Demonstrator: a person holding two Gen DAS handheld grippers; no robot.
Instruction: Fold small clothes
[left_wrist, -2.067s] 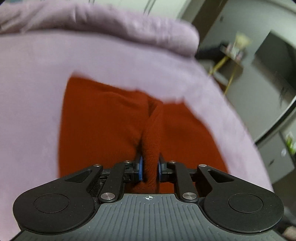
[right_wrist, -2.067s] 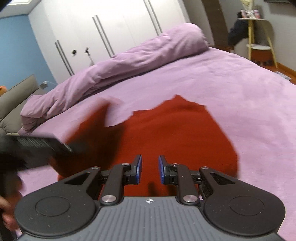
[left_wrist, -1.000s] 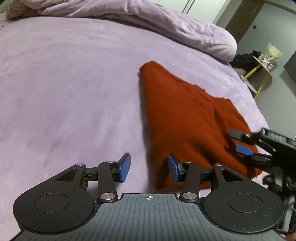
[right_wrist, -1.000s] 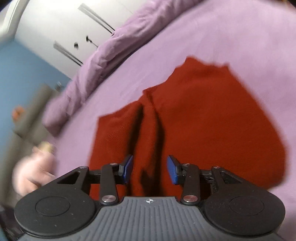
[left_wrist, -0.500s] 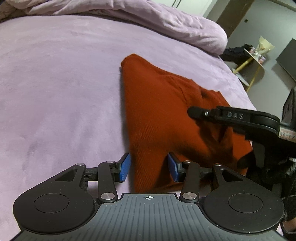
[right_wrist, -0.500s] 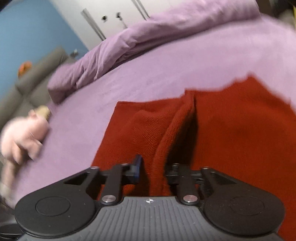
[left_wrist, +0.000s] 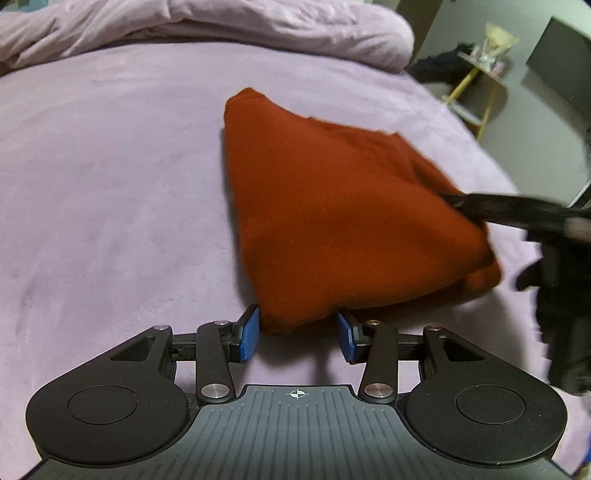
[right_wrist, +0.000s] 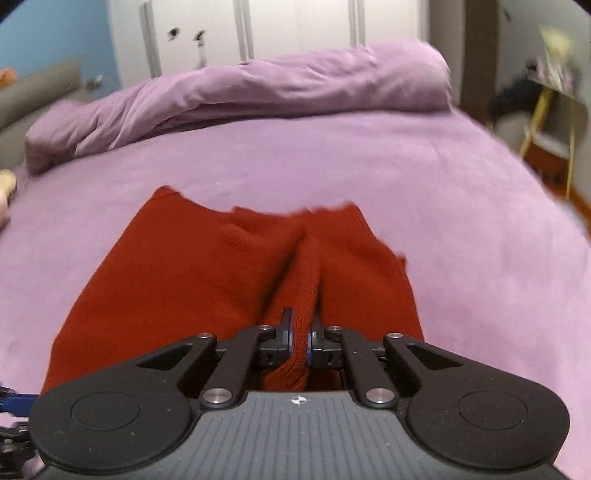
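Since half a second ago the right claw (right_wrist: 300, 338) has pinched a ridge of the red garment (left_wrist: 332, 206); the left claw (left_wrist: 298, 334) stays wide, the near corner between its pads. On the bed (left_wrist: 110, 166), partly folded; another fold seems left

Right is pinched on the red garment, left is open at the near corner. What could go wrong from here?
1. The right gripper holds only a narrow bunched ridge of the red garment; pulling may drag the layers apart and undo the fold.
2. The left gripper is open, with its jaws either side of the near corner; if it closes there it may catch only some of the layers.
3. The purple bedspread is soft; a low pinch could grab it too.
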